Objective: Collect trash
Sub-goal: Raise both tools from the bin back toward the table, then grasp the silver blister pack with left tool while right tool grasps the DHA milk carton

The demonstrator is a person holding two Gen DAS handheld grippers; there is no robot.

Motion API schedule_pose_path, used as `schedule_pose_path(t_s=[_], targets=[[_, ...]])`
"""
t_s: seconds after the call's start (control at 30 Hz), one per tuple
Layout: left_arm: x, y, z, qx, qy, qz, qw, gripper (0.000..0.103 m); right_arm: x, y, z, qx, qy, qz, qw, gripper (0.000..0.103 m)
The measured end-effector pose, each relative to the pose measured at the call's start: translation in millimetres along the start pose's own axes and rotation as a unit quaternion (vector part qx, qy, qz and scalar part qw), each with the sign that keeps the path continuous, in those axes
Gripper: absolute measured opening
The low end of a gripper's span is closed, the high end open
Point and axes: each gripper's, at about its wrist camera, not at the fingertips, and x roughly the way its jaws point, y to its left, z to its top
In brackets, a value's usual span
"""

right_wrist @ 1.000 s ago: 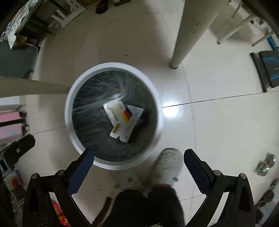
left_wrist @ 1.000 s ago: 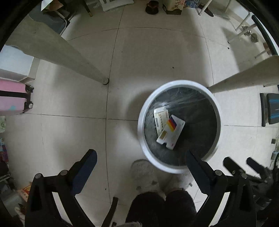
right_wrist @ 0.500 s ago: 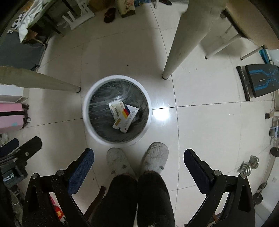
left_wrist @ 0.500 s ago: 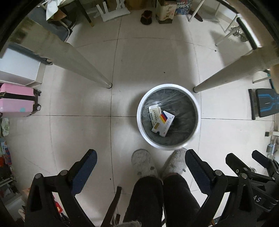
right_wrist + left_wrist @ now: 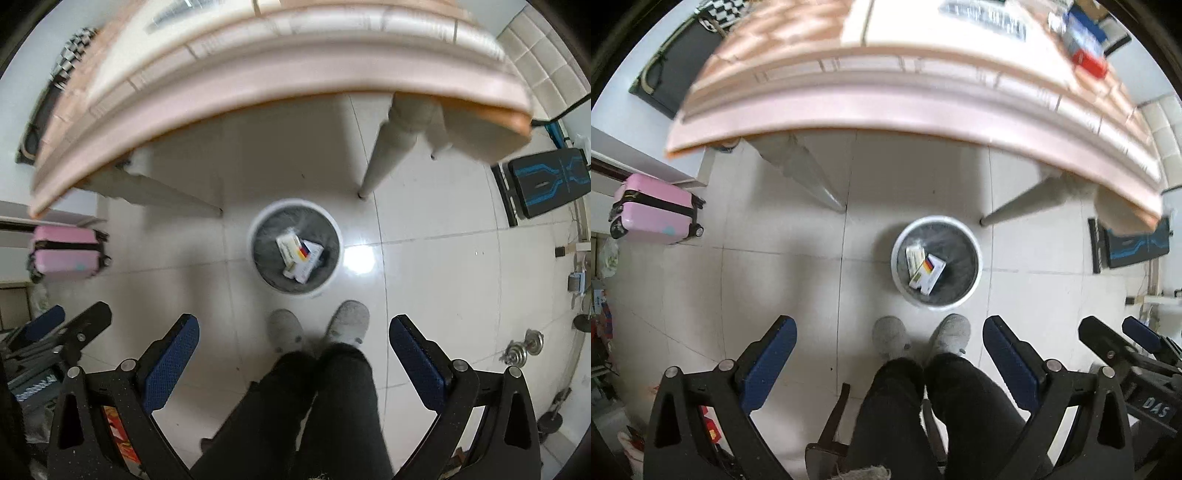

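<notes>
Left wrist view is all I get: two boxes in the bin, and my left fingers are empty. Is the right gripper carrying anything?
Observer: No. The right gripper is open, with nothing between its fingers.
Operator: Is there anything on the floor off to its right?
Observer: Yes. A chrome dumbbell lies on the tiles, well to the right of the grey slippers.
</notes>
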Motion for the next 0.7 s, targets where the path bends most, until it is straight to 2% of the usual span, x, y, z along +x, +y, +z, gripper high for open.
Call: schedule_pose_path(t_s=[0.13, 0.27, 0.37, 0.5, 0.57, 0.6, 0.7], targets=[[-26, 1, 29, -0.036, -0.017, 0.005, 0.9992, 0.103, -46, 8, 30, 0.004, -0.026, 0.018, 1.000, 0.103], [-34, -4, 71, -0.074, -0.029, 0.011, 0.9968, 0.103, -84, 3, 92, 0.011, -0.056, 0.014, 0.998, 0.103], [-34, -8, 110, -0.112, -0.025, 0.007, 0.9934, 0.103, -94, -2, 150, 0.015, -0.064, 0.000, 0.998, 0.103], [-31, -16, 164, -0.178, -0.008, 0.002, 0.9839, 0.103, -83, -6, 248, 0.008, -0.060, -0.018, 0.998, 0.102], [-23, -20, 191, -0.216, 0.008, -0.003, 0.9763, 0.103, -66, -7, 286, 0.004, -0.048, -0.021, 0.999, 0.094], [-20, -22, 202, -0.230, 0.013, -0.008, 0.9730, 0.103, -56, -7, 310, 0.000, -0.037, -0.023, 0.999, 0.092], [-2, -29, 235, -0.276, 0.035, -0.033, 0.9601, 0.102, -27, -6, 351, -0.016, -0.011, -0.026, 0.999, 0.087]])
